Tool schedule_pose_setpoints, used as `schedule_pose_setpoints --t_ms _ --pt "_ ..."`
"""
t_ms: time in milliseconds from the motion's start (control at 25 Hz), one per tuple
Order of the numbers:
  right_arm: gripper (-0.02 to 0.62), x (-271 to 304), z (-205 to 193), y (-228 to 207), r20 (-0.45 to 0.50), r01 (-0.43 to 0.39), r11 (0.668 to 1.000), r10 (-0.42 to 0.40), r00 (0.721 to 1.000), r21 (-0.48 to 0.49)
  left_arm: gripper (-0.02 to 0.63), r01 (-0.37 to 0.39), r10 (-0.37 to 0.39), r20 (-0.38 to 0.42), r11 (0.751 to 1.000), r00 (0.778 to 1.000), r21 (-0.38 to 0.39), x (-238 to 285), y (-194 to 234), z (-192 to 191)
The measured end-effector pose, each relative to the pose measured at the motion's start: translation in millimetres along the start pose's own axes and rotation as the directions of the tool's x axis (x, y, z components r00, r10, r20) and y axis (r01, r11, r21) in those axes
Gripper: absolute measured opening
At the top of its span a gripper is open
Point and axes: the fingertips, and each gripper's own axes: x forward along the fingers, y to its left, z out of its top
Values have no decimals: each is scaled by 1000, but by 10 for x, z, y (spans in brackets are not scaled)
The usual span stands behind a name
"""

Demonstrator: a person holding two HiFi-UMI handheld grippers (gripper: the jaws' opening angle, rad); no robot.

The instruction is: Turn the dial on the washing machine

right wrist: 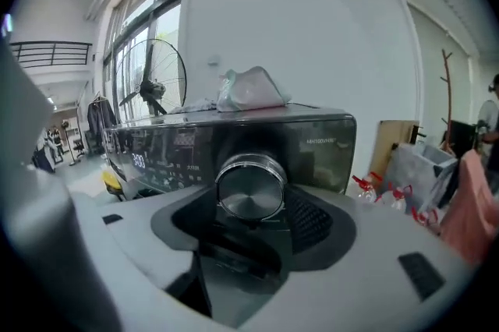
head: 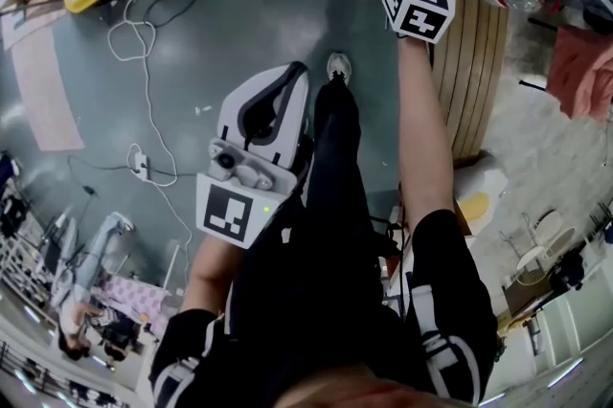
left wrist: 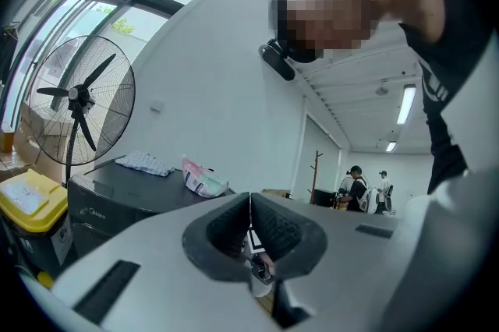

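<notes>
Got the right gripper (right wrist: 251, 212) clamping the round brushed-metal dial (right wrist: 249, 184)
Dial's sticking out of the glossy black washing machine (right wrist: 323, 142) at 12 o'clock; left gripper (left wrist: 249, 223) is pressing its ribbed pads together at 7 o'clock.

Standing fan (left wrist: 76, 95), yellow bin (left wrist: 27, 199), wooden board (head: 474, 76)

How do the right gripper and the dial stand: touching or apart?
Cannot tell. In the right gripper view the dial sits between the jaws of the right gripper, but neither contact nor a gap shows plainly at either side.
</notes>
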Motion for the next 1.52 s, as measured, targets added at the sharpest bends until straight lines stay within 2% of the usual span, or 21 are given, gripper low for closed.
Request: schedule_pose_setpoints --t_ms 40,80,120,160,200,240,400,560,640,760,840,880,1000,1160,1320,1520 --pt "290 12 1 6 -10 16 999 -17 1000 -35 23 -1 1 0 1000 1000 2 4 6 -3" --pt "288 15 3 14 -18 52 992 -55 998 -119 23 -4 4 0 1000 1000 6 6 12 -8" --pt "287 16 4 26 -19 99 966 -106 994 -239 23 -7 7 -1 1000 1000 11 6 21 -17" --pt "287 22 5 42 -10 138 926 -151 988 -352 23 -10 11 -3 1000 1000 12 0 35 -30" --pt "288 32 6 55 1 158 895 -173 985 -417 23 -14 14 -6 1000 1000 8 -10 56 -44" --pt "288 38 4 61 5 157 888 -171 985 -432 23 -18 18 -9 1000 1000 3 -25 78 -53" --pt "318 -70 28 92 -8 103 938 -112 994 -331 23 -36 36 -13 999 999 10 -172 114 23" --pt "308 -570 249 284 -15 59 974 -64 998 -218 23 -44 43 37 999 998 20 -493 21 419" --pt "217 -1065 468 483 3 34 991 -34 999 -131 23 -44 42 64 998 997 34 -768 -73 733" --pt "134 -2034 927 806 64 0 1000 0 998 7 23 -28 21 111 998 994 64 -1252 -289 1307" --pt "60 -2772 1244 1032 105 -21 998 15 994 53 23 -8 -1 134 998 991 69 -1615 -474 1697" --pt "44 -3150 1389 1151 122 -36 997 27 992 68 23 1 -11 142 997 990 71 -1815 -571 1879" --pt "31 -4312 1740 1506 168 -68 993 51 985 96 23 33 -45 139 996 989 84 -2449 -895 2305" --pt "26 -5548 2000 1840 221 -71 993 48 974 99 23 72 -84 107 992 991 108 -3046 -1305 2598" --pt "25 -6318 2074 2094 263 -82 994 60 963 73 23 83 -92 107 993 990 83 -3375 -1601 2720" --pt "25 -6841 2022 2296 290 -103 993 83 953 54 23 56 -64 137 997 989 60 -3567 -1836 2755"
